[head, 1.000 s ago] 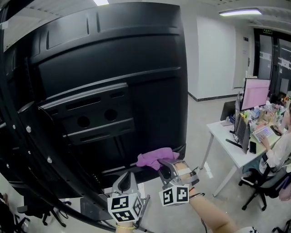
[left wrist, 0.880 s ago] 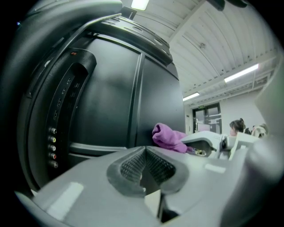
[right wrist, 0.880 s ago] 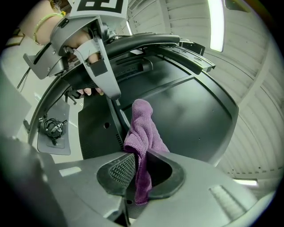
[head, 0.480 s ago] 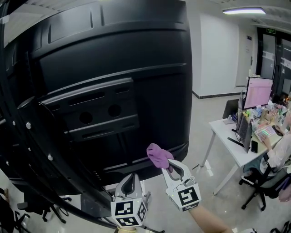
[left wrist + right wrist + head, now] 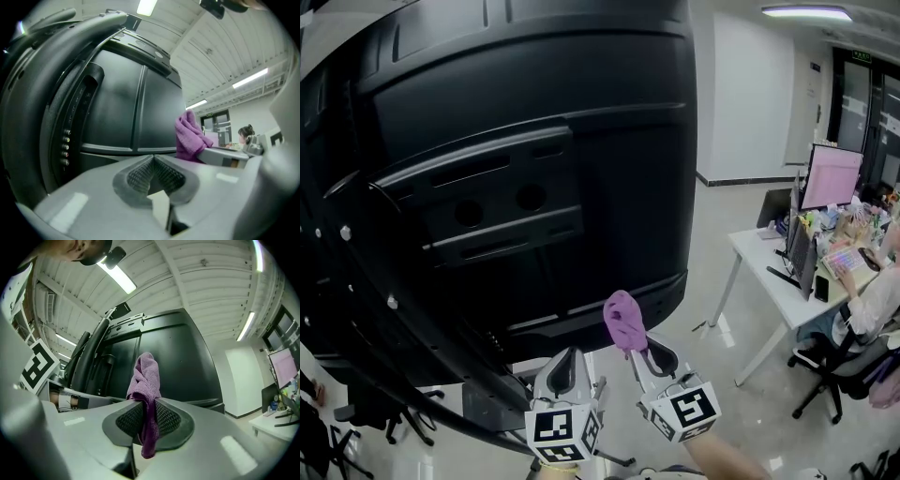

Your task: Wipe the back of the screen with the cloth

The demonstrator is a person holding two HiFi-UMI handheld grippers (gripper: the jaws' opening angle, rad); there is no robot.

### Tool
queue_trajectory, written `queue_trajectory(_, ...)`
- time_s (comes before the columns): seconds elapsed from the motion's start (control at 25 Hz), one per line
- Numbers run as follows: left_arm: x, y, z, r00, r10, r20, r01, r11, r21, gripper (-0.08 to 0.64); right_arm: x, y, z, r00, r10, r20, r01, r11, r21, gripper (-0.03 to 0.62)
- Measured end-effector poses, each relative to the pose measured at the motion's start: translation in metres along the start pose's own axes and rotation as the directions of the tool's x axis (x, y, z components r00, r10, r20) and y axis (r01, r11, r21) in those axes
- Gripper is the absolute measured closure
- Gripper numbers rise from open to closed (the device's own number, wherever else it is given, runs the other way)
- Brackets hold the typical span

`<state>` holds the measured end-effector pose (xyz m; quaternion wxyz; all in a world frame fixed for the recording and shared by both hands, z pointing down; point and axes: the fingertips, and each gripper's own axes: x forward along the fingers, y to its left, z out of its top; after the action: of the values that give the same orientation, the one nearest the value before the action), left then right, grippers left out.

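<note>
"Cloth [image 5: 624,321] – where is it?"

"In the right gripper [image 5: 643,359]. The jaws are closed tight on the purple cloth; in the right gripper view a bunched end stands up past the pads and a short tail hangs below them [image 5: 146,380]."

"And the screen [image 5: 534,112]?"

"Its black back fills most of the head view. The cloth sits in front of the lower right corner of that back, just above the bottom edge. I cannot tell whether it touches."

"The left gripper [image 5: 569,361]?"

"Lower, just left of the right one, jaws brought together and empty – the left gripper view shows the ribbed pads meeting at their tips [image 5: 153,158]. The same view has the cloth to the right, against the dark panel, and a row of small sockets [image 5: 65,146] down the panel's left side."

"Any writing?"

"Only square black-and-white markers on the left cube [image 5: 558,433] and the right cube [image 5: 684,410]. A green sign [image 5: 861,57] at top right is too small to read."

"Anything else?"

"A white desk [image 5: 769,281] at the right, with a pink-lit monitor [image 5: 832,178] on it and a seated person [image 5: 879,305] at its far side."
</note>
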<state>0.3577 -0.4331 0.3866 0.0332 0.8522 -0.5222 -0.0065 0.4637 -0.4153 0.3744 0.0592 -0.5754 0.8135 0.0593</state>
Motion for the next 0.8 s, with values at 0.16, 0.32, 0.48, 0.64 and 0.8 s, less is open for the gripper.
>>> queue_trajectory(0.16,-0.0019,-0.0003,0.0006,1.000,-0.004,0.000,0.004,1.000,0.002,0.552,-0.0033,0.0025,0.0026,1.000,-0.002,-0.002,0.002,1.000,0.000,0.548)
queue_trajectory(0.32,-0.0034,0.0000,0.0022,1.000,-0.006,0.003,0.006,1.000,0.000,0.552,-0.0068,0.0018,0.0017,1.000,-0.009,-0.008,0.009,1.000,0.005,0.548)
queue_trajectory(0.48,-0.0044,0.0008,0.0043,1.000,-0.005,0.009,0.005,1.000,-0.004,0.552,-0.0083,0.0022,-0.0003,1.000,-0.011,-0.021,0.011,1.000,0.003,0.548)
queue_trajectory(0.64,-0.0061,0.0017,0.0049,1.000,-0.006,0.011,0.006,1.000,-0.006,0.552,-0.0093,0.0048,-0.0031,1.000,-0.008,-0.030,0.008,1.000,0.002,0.548)
queue_trajectory(0.8,-0.0071,0.0015,0.0037,1.000,-0.012,0.004,0.012,1.000,-0.008,0.552,-0.0099,0.0074,-0.0031,0.999,-0.003,-0.033,0.003,1.000,-0.001,0.548)
